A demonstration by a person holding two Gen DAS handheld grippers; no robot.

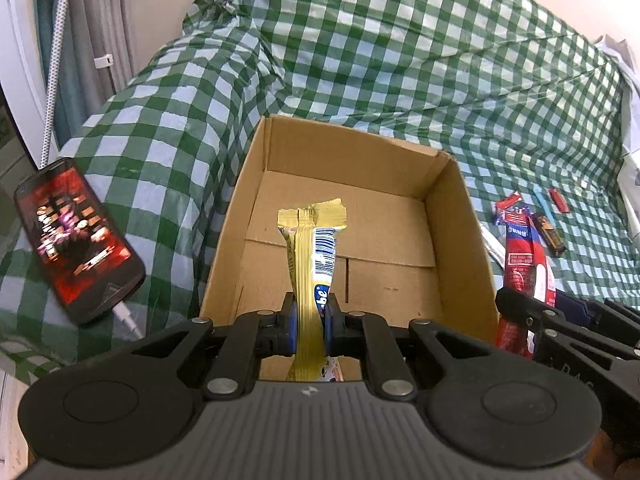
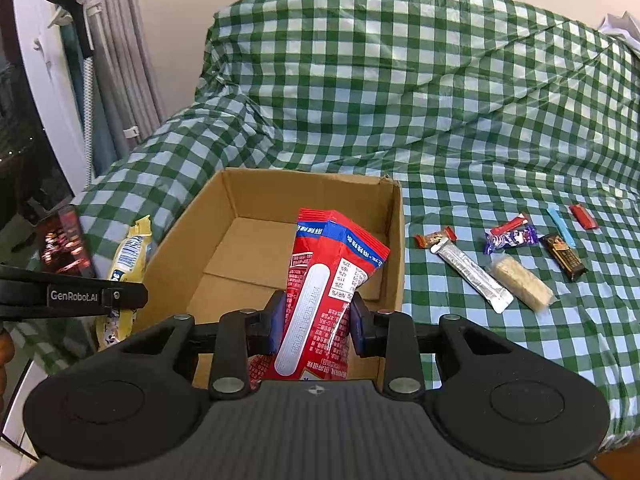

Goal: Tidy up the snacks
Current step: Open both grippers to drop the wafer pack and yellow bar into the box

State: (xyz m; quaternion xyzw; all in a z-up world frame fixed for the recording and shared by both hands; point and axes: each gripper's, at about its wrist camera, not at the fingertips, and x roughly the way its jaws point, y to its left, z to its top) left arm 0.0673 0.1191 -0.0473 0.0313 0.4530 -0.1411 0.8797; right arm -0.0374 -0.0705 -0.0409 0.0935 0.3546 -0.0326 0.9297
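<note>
Green-and-white checked cloth [image 2: 440, 100] covers the bed under an open cardboard box [image 2: 394, 240]. Left hand-held gripper [image 1: 311, 326] pinches a yellow snack packet [image 1: 310, 248] above the box; right hand-held gripper [image 2: 318, 320] pinches a red snack packet [image 2: 320, 280] over it. Small snacks [image 2: 516, 264] lie right of the box, a phone [image 1: 76, 244] left.
</note>
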